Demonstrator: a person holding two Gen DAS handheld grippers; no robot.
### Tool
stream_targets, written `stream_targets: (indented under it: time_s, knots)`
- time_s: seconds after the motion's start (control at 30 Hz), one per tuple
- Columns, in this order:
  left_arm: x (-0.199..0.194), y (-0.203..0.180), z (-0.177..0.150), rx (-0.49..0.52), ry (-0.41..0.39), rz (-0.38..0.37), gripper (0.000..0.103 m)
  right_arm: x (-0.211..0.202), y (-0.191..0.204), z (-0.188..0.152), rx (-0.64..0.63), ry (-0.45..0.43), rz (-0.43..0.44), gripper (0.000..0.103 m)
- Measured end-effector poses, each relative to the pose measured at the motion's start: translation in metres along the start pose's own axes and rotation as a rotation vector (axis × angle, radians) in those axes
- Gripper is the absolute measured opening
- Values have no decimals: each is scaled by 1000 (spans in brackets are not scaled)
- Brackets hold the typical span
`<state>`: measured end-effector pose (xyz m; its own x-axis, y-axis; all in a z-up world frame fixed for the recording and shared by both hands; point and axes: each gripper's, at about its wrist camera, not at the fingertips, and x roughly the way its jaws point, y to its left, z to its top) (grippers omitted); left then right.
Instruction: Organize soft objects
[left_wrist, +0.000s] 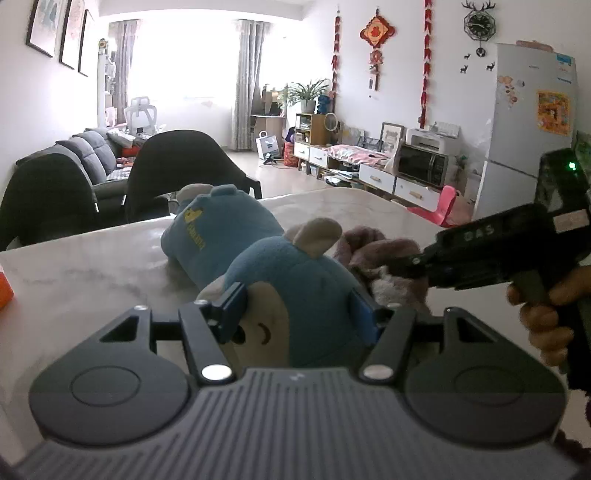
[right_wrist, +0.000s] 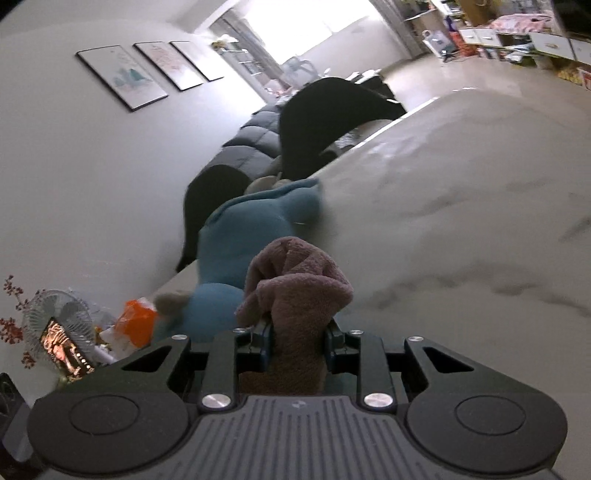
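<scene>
A blue plush monkey (left_wrist: 258, 258) lies on the marble table (left_wrist: 92, 266), feet toward the far edge. My left gripper (left_wrist: 299, 310) is shut on its head, one blue pad on each side. In the right wrist view my right gripper (right_wrist: 297, 343) is shut on a bunched mauve towel (right_wrist: 295, 291), which rises between the pads. The same plush monkey (right_wrist: 255, 229) lies just beyond the towel. In the left wrist view the right gripper (left_wrist: 402, 267) comes in from the right in a person's hand (left_wrist: 546, 317), holding the mauve towel (left_wrist: 373, 251) beside the monkey's head.
Black chairs (left_wrist: 177, 170) stand at the table's far edge, with a grey sofa (left_wrist: 92, 151) behind. An orange object (left_wrist: 4, 291) sits at the left table edge. In the right wrist view a small fan (right_wrist: 59, 317) and orange packaging (right_wrist: 136, 321) lie left of the monkey.
</scene>
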<state>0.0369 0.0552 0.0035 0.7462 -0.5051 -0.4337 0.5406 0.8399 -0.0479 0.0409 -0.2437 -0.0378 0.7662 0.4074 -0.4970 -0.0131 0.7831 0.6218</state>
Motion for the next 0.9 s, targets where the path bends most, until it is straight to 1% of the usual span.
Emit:
stream_targets:
  time_s: [0.07,0.17,0.27,0.37,0.47,0.53,0.6,0.7,0.8,0.9]
  knots:
    - [0,0,0,-2,-1,2,61,-6,-2,2,-2,-25,-21,29]
    - [1,1,0,-3,-1,4,61,-16,5,8,-42,-72,-61,29]
    - [0,1,1,-13,0,3,61,-20,15,11,-61,-85,-21,29]
    - [1,3,1,-15,1,2,62,-19,27,8,-84,-69,35,29]
    - [2,4,1,-18,3,3,62,-12,39,2,-95,-28,92,29]
    - [1,4,1,-22,7,5,62,-2,45,-2,-101,1,104,29]
    - [1,5,0,-27,9,5,62,5,44,-5,-99,11,101,31]
    - [2,5,0,-27,7,3,62,7,29,-5,-31,29,134,31]
    - [4,3,1,-20,5,7,62,5,19,-5,-1,33,117,31]
    - [4,3,1,-15,6,12,62,3,12,-6,6,36,74,31]
